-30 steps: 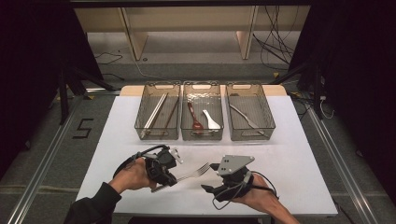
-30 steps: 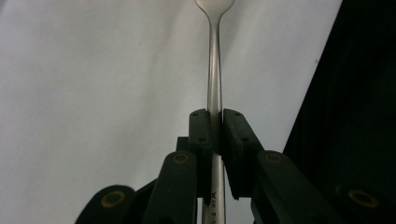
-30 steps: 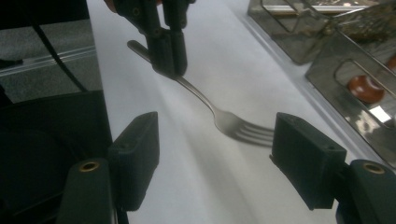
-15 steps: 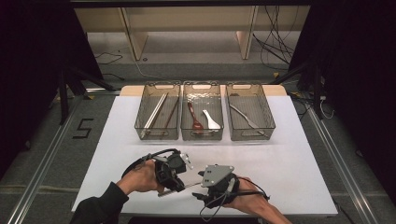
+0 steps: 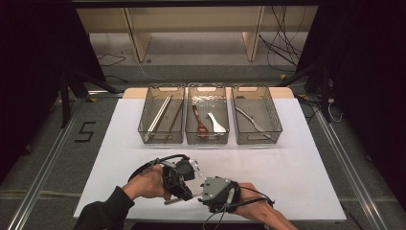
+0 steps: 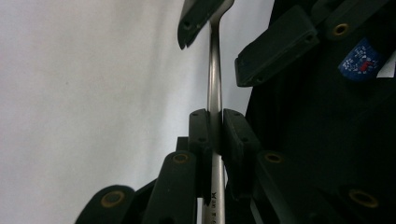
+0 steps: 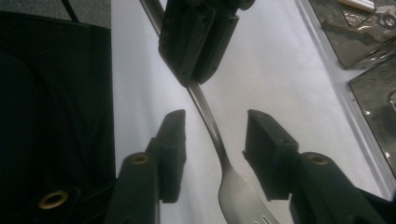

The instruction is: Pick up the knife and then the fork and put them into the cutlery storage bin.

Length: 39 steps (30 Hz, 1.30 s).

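**Fork held over the near edge of the white table**

White table (image 5: 297, 167) carries both grippers near its front edge. Left gripper (image 6: 215, 135) clamps the fork (image 7: 210, 126) by its handle; right gripper (image 7: 212, 154) stands open, jaws either side of the fork's neck. Farther back sit three bins (image 5: 208, 141)

Black left tongs (image 5: 184, 184) with brass-ringed screws, right tongs (image 5: 203, 190) topped by a grey three-cornered plate, black trailing cables, dark sleeve (image 5: 103, 213), blue sticker (image 6: 362, 56)

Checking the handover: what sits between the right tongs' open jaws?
The fork neck, untouched by either jaw, in the right gripper view; the left tongs clamp its handle.
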{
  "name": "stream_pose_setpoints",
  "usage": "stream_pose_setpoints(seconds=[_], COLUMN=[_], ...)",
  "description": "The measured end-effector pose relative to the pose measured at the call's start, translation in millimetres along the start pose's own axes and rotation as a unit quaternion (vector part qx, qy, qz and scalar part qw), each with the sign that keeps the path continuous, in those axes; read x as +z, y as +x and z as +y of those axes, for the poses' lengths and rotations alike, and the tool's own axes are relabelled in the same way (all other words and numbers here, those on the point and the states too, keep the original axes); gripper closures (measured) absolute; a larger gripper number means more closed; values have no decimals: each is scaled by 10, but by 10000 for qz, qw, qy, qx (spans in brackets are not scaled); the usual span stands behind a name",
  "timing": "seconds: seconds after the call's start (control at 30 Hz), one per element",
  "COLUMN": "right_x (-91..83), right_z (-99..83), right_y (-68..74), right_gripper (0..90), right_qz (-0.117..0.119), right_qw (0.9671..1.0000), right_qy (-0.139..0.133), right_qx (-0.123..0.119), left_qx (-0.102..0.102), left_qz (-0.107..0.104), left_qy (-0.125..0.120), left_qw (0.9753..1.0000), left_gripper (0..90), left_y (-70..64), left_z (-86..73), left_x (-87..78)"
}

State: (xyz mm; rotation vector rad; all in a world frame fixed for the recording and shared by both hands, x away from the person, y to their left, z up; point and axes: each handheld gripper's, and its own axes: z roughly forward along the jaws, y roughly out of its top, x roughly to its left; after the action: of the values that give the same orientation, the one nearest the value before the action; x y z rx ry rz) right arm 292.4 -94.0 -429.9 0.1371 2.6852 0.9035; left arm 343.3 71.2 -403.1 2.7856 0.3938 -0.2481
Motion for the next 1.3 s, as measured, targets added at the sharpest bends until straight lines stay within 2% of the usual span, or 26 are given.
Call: stream_pose_setpoints(seconds=[0.23,0.3,0.4,0.53,0.57,0.67,0.77,0.8,0.87,0.93,0.97,1.0,1.03,1.07,1.1,1.17,1.23,1.3], right_x=[32,49,51,60,68,83,64,56,47,37,23,12,3,-11,-22,-41,-59,-80], right_z=[-18,-21,-28,-34,-36,-37,-45,-46,-51,-69,-80,-89,-102,-117,-135,-178,-225,-271], right_y=[34,45,69,98,113,115,101,102,89,86,73,66,53,38,15,-39,-101,-160], right_gripper=[692,717,788,850,864,873,879,880,883,884,885,884,885,885,885,885,885,885], right_qz=[46,-18,45,50,116,105,94,158,121,62,133,107,-14,19,-54,-95,-204,-274], right_qw=[9998,9996,9992,9979,9974,9965,9970,9970,9962,9968,9966,9969,9972,9973,9975,9981,9982,9980], right_qy=[126,150,192,284,321,366,318,324,393,349,377,370,353,383,398,437,472,538], right_qx=[-165,-233,-337,-575,-642,-742,-702,-682,-769,-710,-727,-681,-661,-618,-582,-431,-315,-209], left_qx=[18,26,33,39,24,0,-67,-90,-37,-74,-128,-164,-214,-241,-283,-337,-427,-557], left_qz=[-56,-72,-147,-211,-231,-231,-301,-273,-153,-47,62,147,211,308,386,372,536,665], left_qy=[45,66,50,30,27,18,-65,-108,-157,-349,-431,-485,-577,-677,-810,-998,-1206,-1479], left_qw=[10000,9999,9999,9998,9997,9997,9995,9995,9998,9994,9990,9986,9979,9969,9956,9937,9903,9852], left_gripper=[818,818,818,816,814,813,805,801,718,672,625,579,558,527,478,435,384,353], left_y=[-21,-23,-29,-34,-28,-21,-10,-17,-16,-23,-20,-7,1,11,15,23,36,61], left_z=[8,9,9,14,12,5,-2,-5,-15,-46,-60,-78,-101,-124,-146,-194,-232,-277], left_x=[5,9,14,13,12,19,5,0,-24,-56,-82,-121,-159,-198,-232,-282,-313,-335])
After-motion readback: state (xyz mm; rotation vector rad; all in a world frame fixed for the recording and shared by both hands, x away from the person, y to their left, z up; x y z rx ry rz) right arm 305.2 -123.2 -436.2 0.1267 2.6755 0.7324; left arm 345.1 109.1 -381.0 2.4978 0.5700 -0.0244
